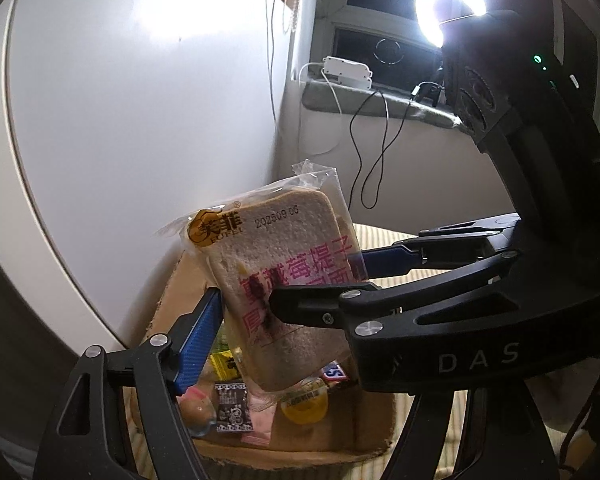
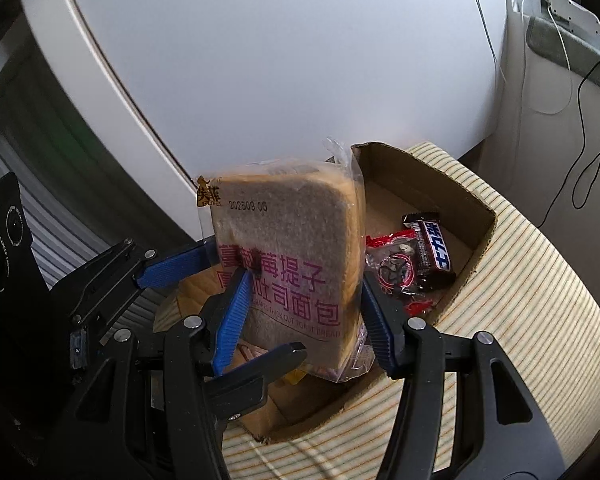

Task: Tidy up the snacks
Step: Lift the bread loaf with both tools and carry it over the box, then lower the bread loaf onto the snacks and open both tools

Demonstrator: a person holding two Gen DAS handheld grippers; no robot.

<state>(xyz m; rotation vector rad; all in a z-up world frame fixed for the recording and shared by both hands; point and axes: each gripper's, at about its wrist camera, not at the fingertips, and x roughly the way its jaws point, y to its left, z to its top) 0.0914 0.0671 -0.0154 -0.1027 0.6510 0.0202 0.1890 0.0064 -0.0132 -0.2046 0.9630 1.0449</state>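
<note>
A clear packet of sliced toast bread (image 1: 276,264) (image 2: 296,240) with pink lettering hangs upright above an open cardboard box (image 1: 332,432) (image 2: 472,200). My right gripper (image 2: 306,280) (image 1: 316,280) is shut on it, blue pads pressing its two side edges. My left gripper (image 1: 292,340) (image 2: 256,300) comes in from the left and grips the same packet; one blue pad (image 1: 204,328) touches its left edge, while the other finger is hidden behind the right gripper in the left wrist view. Inside the box lie a Snickers bar (image 2: 432,248) (image 1: 334,372), a red-wrapped snack (image 2: 396,272) and several small packets.
The box rests on a yellow striped cloth (image 2: 520,320). A large white curved panel (image 2: 300,60) stands just behind the box. To the right, a window sill carries a white adapter (image 1: 346,72) with dangling cables, and a bright ring light (image 1: 448,4) shines above.
</note>
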